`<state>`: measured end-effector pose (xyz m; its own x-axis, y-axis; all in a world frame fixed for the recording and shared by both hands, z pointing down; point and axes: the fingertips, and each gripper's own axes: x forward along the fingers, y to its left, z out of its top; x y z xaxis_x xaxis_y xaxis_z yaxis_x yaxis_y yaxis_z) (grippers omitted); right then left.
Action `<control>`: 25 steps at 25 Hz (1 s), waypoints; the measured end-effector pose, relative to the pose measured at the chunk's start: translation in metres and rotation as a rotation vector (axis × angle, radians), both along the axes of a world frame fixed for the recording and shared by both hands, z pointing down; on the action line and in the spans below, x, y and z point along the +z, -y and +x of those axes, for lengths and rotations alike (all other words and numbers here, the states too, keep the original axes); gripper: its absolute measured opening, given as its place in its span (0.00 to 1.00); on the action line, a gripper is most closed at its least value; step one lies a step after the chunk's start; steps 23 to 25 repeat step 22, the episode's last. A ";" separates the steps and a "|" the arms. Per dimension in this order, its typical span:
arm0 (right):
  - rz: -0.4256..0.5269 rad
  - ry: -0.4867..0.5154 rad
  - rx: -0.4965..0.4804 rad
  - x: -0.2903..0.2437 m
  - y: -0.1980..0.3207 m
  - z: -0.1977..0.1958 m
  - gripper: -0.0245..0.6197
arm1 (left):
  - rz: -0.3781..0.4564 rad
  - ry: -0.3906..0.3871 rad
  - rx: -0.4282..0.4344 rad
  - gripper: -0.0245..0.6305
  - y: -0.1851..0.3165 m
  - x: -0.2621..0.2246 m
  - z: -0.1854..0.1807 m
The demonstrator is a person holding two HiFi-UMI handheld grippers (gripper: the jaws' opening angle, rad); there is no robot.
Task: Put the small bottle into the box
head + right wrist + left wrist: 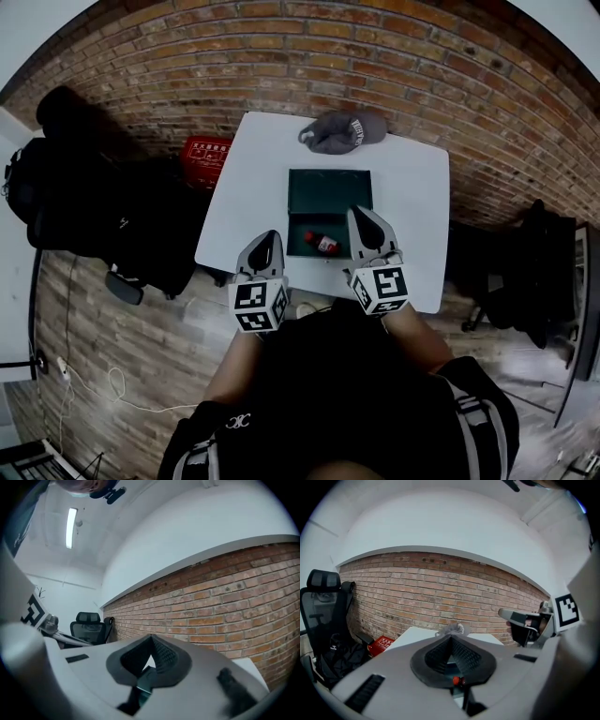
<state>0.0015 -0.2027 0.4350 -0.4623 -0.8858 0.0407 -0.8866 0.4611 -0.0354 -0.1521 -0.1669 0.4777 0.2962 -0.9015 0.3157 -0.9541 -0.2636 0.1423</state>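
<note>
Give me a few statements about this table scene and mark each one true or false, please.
1. The small bottle lies inside the box. True.
2. The right tool grips the bottle. False: its jaws are shut on nothing, and the bottle lies in the box.
3. A grey cap sits at the far edge of the table. True.
4. The wall behind the table is white tile. False: it is a brick wall.
5. The left tool is wide open. False: its jaws are shut, with nothing between them.
</note>
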 end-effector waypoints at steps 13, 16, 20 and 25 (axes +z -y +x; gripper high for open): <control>-0.016 -0.028 -0.032 0.001 0.001 -0.004 0.08 | 0.012 -0.015 0.031 0.06 0.005 -0.004 0.007; -0.016 -0.021 -0.050 0.000 0.001 -0.009 0.08 | 0.009 -0.018 0.028 0.06 0.007 -0.005 0.005; -0.024 -0.033 -0.042 0.003 0.002 -0.009 0.08 | 0.008 -0.021 0.029 0.06 0.007 -0.004 0.004; -0.028 -0.038 -0.041 0.005 0.002 -0.009 0.08 | 0.007 -0.021 0.030 0.06 0.007 -0.004 0.003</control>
